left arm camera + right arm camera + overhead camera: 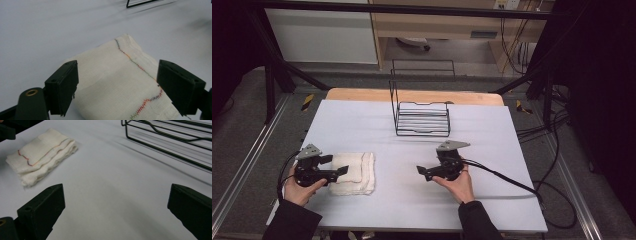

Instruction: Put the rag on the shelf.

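The cream-white folded cloth with a multicoloured zigzag stitch line [354, 173] lies flat on the pale blue-grey table cover [412, 200], near your left-hand edge and well apart from the black wire rack [422, 119] standing at the far middle; judging by the neat stacked layers, the folding looks done, and what seems left is carrying the cloth over to the rack, which holds nothing that you can see.

Your left gripper [339, 171] points at the cloth's near-left edge with its jaws spread wide; in the left gripper view the cloth [120, 82] lies between and beyond the two black pads, yet neither pad presses on it, so it is released, not grasped. Your right gripper [422, 172] hovers over bare cover, near the middle and well apart from the cloth, its jaws likewise released with nothing between them; its own view shows the cloth [41, 155] off to one side and part of the rack [170, 137].

How many layers the fold has is hard to count; the cloth's near corner is cut off in the left gripper view; the rack is cut off at the frame in both gripper views, and whether its floor is quite bare is hard to tell through the wires.
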